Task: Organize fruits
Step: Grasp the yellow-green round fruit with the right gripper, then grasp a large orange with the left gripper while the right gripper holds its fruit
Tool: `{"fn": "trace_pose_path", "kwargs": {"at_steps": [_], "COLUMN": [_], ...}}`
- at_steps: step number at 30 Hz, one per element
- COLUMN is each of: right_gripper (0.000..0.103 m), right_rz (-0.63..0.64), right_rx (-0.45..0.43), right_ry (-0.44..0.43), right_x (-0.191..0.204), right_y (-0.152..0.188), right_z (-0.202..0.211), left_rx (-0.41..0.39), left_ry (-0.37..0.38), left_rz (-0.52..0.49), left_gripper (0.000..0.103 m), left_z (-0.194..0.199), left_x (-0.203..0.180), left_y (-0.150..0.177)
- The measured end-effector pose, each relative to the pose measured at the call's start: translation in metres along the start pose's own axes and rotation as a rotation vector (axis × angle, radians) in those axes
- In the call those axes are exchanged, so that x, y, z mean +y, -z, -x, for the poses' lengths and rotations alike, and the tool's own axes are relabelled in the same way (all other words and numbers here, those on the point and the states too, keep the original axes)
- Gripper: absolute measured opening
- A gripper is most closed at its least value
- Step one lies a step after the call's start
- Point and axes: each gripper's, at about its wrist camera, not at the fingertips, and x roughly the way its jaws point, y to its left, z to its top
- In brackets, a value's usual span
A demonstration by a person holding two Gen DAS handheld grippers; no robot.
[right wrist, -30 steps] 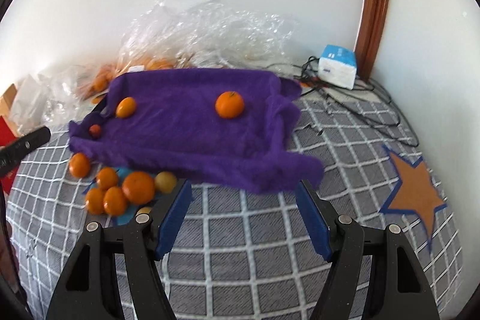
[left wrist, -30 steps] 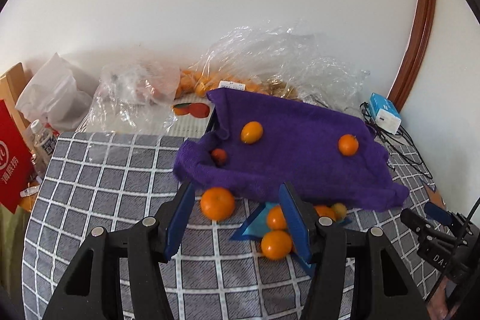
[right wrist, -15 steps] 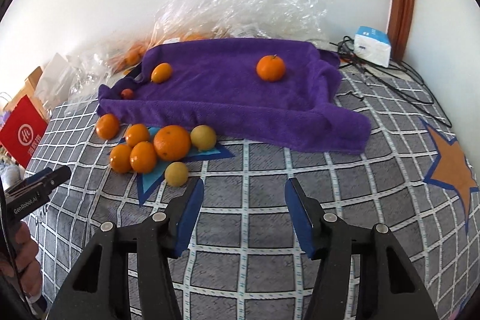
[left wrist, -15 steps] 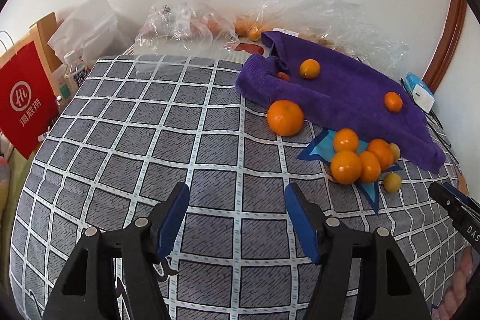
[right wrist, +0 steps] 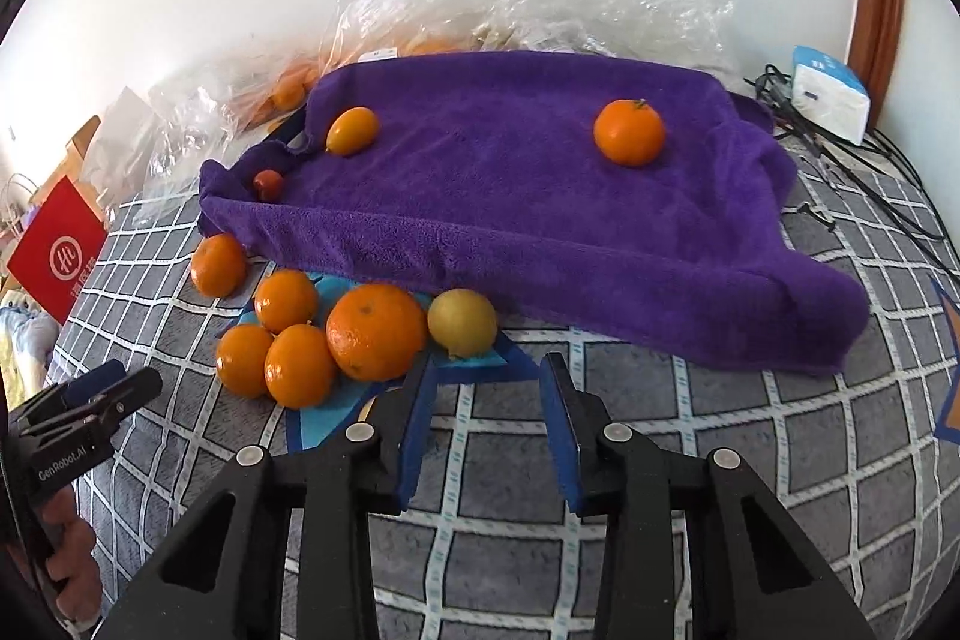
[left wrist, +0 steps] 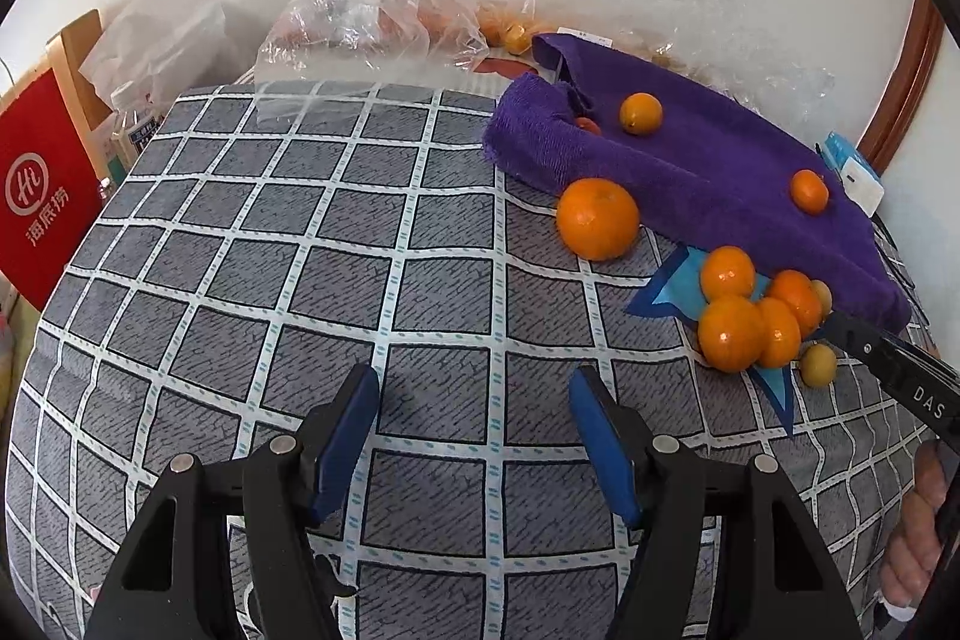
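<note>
Several oranges (right wrist: 375,331) and a yellow fruit (right wrist: 462,322) cluster on a blue star patch in front of a purple towel (right wrist: 510,220). On the towel lie an orange (right wrist: 629,131), an oval kumquat (right wrist: 352,130) and a small red fruit (right wrist: 268,184). My right gripper (right wrist: 486,370) hovers just before the pile with its jaws closing and nothing between them. A small yellow-green fruit (left wrist: 817,364) lies beside one of its fingers (left wrist: 870,352). My left gripper (left wrist: 473,382) stands open over bare checked cloth, left of the pile (left wrist: 729,334) and a lone big orange (left wrist: 597,218).
Crumpled plastic bags (left wrist: 360,28) holding more fruit lie along the wall behind the towel. A red paper bag (left wrist: 42,190) stands at the left edge. A white box (right wrist: 828,94) and black cables (right wrist: 870,184) sit at the right. A hand (left wrist: 918,550) holds the right gripper.
Both grippers have sunk toward the checked cloth. The right one came close to the fruit pile and its jaws narrowed. The left view swung away, leaving the pile at its right.
</note>
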Motion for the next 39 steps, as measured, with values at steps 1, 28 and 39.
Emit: {"fn": "trace_pose_path", "kwargs": {"at_steps": [1,28,39], "right_gripper": [0.036,0.028,0.028], "right_rz": [0.007,0.044,0.019], "right_rx": [0.004,-0.09,-0.098], "right_ry": [-0.009,0.04,0.123], "right_x": [0.001,-0.005,-0.046], "right_y": [-0.001,0.001,0.029], "right_z": [-0.003,0.01,0.021], "left_rx": [0.0,0.003,-0.015], "left_ry": [0.002,0.052,0.033], "left_rz": [-0.003,-0.023,-0.059], "left_gripper": [0.064,0.076,0.076], "left_z": [0.0,0.001,-0.022], "left_x": [0.001,-0.003,-0.038], "left_y": [0.0,-0.003,-0.054]}}
